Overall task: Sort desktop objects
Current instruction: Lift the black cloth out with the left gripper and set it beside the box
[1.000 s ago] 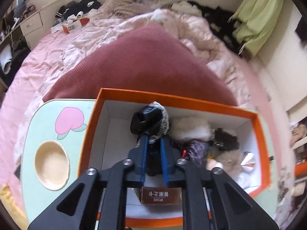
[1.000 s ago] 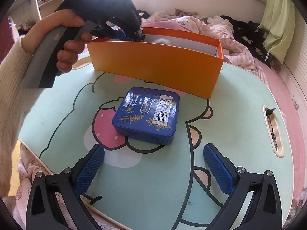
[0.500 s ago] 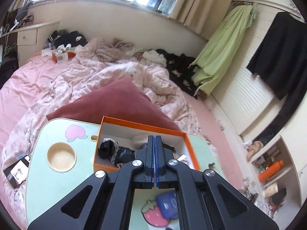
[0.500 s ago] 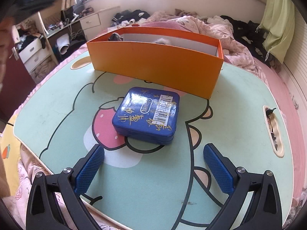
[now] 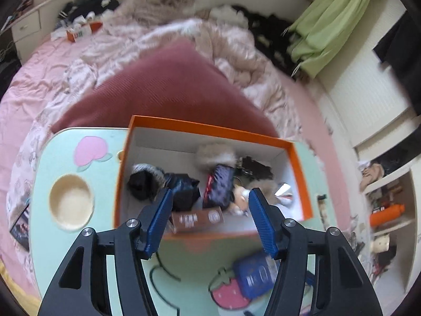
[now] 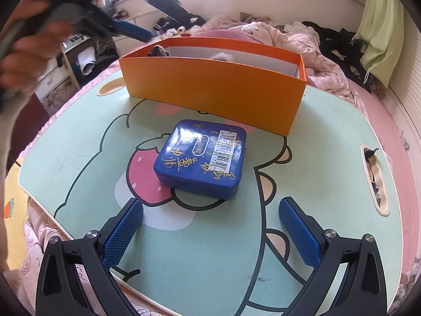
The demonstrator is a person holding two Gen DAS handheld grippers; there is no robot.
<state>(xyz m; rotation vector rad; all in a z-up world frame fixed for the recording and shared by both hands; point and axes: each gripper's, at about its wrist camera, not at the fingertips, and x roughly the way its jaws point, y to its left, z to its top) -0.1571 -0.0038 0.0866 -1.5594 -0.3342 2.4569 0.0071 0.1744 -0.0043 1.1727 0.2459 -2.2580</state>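
The orange box (image 6: 213,89) is taken as the landmark; it stands on a mint-green lap table (image 6: 329,158) printed with a cartoon figure and a pink strawberry. Just in front of the box's near wall, a blue tin (image 6: 201,159) with gold lettering and a barcode label is seen lying flat on the table, apart from the wall. The right gripper (image 6: 210,234) is held low over the table on the near side of the tin, its blue pads spread wide with nothing between them and no contact with the tin. The left gripper (image 5: 210,221) is held above the box's near wall, its jaws having just been opening; nothing is gripped between the blue pads. Inside the box, a black bundled item (image 5: 143,185) is seen at the left end, a brown carton (image 5: 196,218) against the near wall, a fluffy pale item (image 5: 215,154) toward the far wall, and a dark pouch (image 5: 219,188) near the middle. Beyond the box, a dusty-red cushion (image 5: 163,92) is seen on a pink bed. To the left of the box, a round cup recess (image 5: 71,201) is set into the table. In the right wrist view, the hand (image 6: 25,52) carrying the left gripper appears blurred, above and left of the box.
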